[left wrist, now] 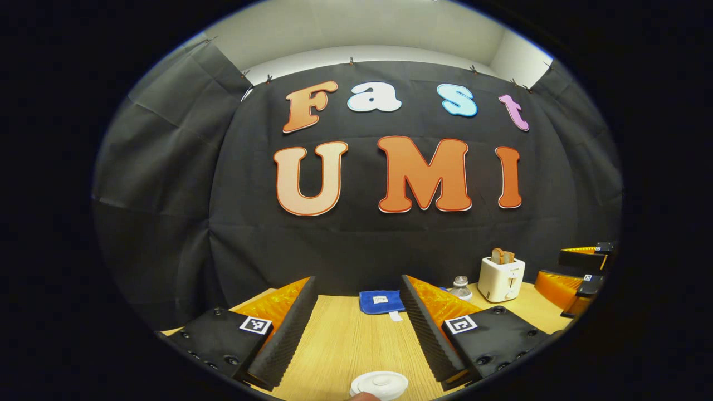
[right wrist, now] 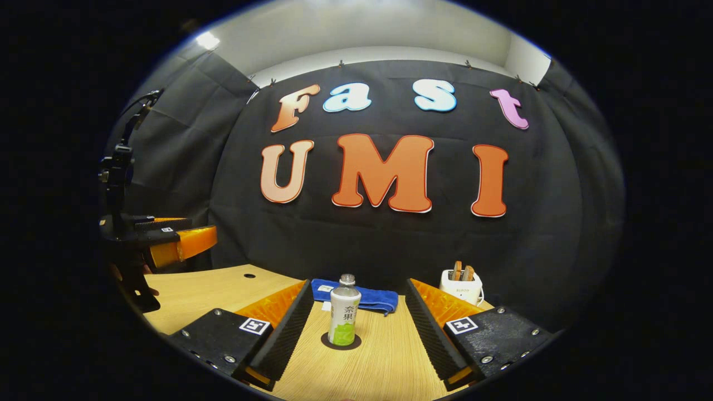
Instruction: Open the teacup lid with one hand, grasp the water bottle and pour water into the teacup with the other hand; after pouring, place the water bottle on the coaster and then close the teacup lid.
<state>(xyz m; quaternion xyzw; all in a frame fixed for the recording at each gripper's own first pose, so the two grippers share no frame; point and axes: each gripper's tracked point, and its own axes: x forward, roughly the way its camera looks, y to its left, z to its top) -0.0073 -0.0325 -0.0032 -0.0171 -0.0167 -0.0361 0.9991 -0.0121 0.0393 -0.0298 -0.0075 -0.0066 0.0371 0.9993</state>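
Observation:
The white teacup lid (left wrist: pixel 380 384) lies at the bottom edge of the left gripper view, low in front of my open left gripper (left wrist: pixel 357 287), whose fingers do not touch it. A water bottle (right wrist: pixel 344 312) with a green and white label stands upright on a dark round coaster (right wrist: pixel 341 341). It shows in the gap between the fingers of my open right gripper (right wrist: pixel 357 287), untouched. The bottle's cap (left wrist: pixel 461 286) peeks out behind the left gripper's right-hand finger. Farther off, the right gripper (left wrist: pixel 571 271) appears at the right edge, and the left gripper (right wrist: pixel 192 239) at the left edge.
A folded blue cloth (right wrist: pixel 356 296) lies at the back of the wooden table (right wrist: pixel 384 362), against the black wall. A white toaster (right wrist: pixel 461 285) holding bread stands at the back right. A small round hole (right wrist: pixel 249 275) sits in the tabletop at the left.

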